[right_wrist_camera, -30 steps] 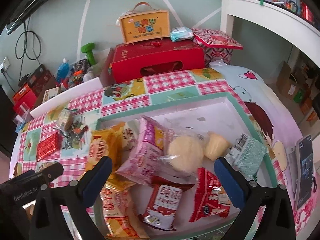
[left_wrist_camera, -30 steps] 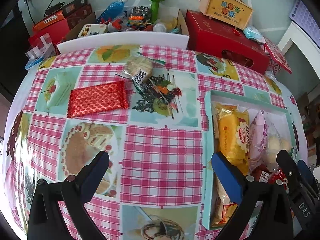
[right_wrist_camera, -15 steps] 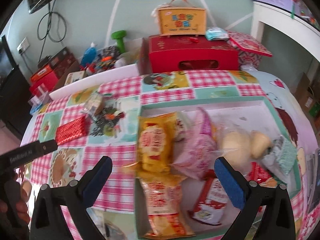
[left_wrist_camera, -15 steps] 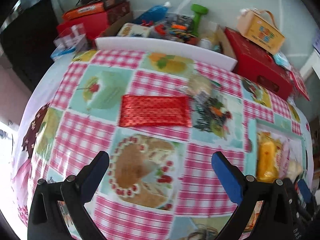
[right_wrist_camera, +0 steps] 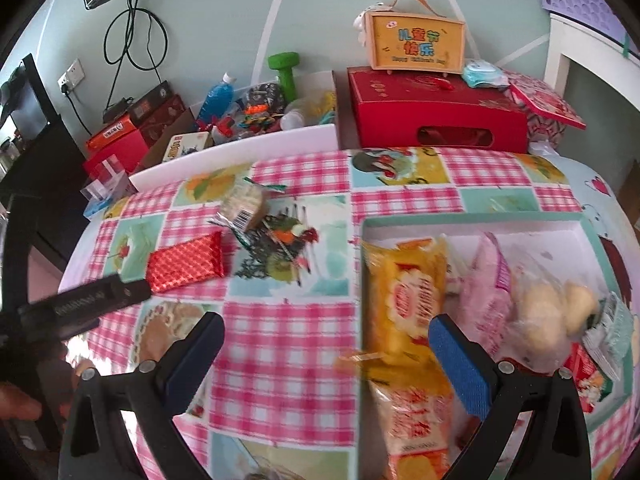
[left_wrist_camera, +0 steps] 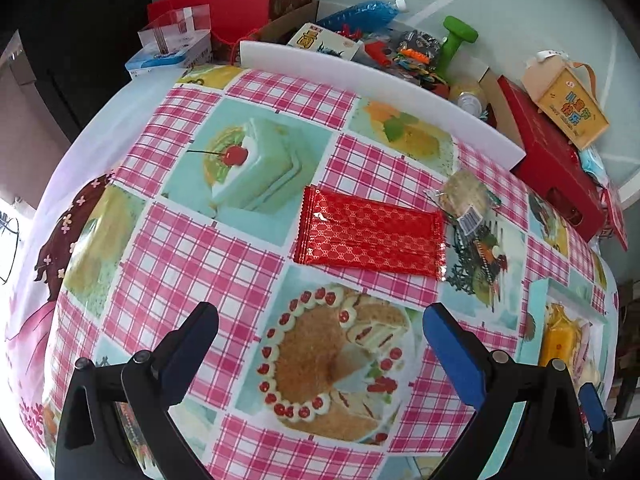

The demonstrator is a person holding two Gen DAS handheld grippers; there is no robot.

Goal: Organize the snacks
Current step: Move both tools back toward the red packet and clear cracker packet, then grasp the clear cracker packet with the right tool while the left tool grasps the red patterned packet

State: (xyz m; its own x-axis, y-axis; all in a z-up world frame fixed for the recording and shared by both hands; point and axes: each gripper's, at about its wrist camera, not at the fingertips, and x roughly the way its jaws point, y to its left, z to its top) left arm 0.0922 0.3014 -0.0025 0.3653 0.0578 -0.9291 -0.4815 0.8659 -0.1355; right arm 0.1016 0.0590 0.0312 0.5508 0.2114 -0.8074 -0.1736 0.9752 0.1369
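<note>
- Left hand-held gripper [left_wrist_camera: 320, 336]: we are holding it wide open and empty above the table [left_wrist_camera: 256, 236], with the red packet [left_wrist_camera: 370, 230] lying flat just ahead of its fingers.
- Right hand-held gripper [right_wrist_camera: 326, 344]: we are holding it wide open, gripping nothing, over the tray's left edge.
- Round biscuit pack [left_wrist_camera: 464, 196]: lying just beside the red packet's far right corner.
- Tray [right_wrist_camera: 472, 222]: sitting on the table's right side, holding the yellow bag [right_wrist_camera: 408, 292], pink bag [right_wrist_camera: 490, 296] and other snacks.
</note>
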